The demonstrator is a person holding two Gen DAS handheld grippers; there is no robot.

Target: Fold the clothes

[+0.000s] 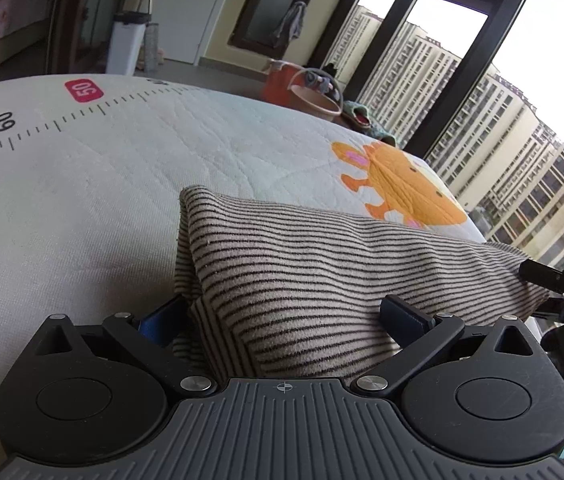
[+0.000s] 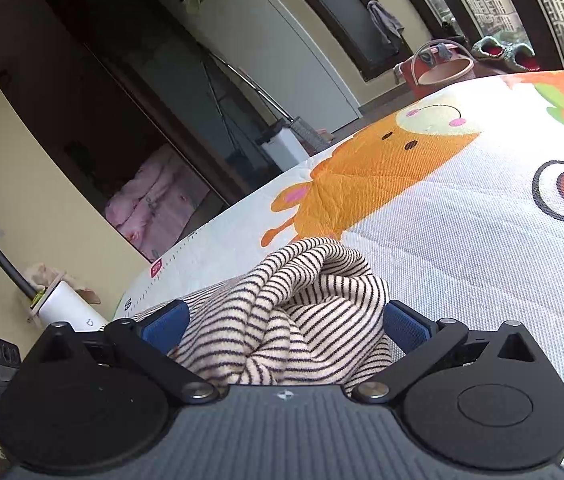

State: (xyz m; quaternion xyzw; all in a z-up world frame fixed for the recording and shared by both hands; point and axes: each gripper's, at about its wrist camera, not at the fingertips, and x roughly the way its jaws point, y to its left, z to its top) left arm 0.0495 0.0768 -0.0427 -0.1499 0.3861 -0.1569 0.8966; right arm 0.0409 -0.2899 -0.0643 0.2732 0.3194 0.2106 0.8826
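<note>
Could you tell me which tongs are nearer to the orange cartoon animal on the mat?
Right. The right tongs straddle the bunched end of the striped garment just short of the animal; the left tongs straddle its far end.

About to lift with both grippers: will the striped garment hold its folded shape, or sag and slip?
The striped garment will probably sag: its knit bunches in loose folds between the right gripper fingers. It looks light, and unlikely to slip, since the fabric seems fuzzy. The left gripper straddles a thick fold with its jaws wide, so layers may come apart when raised off the mat.
</note>
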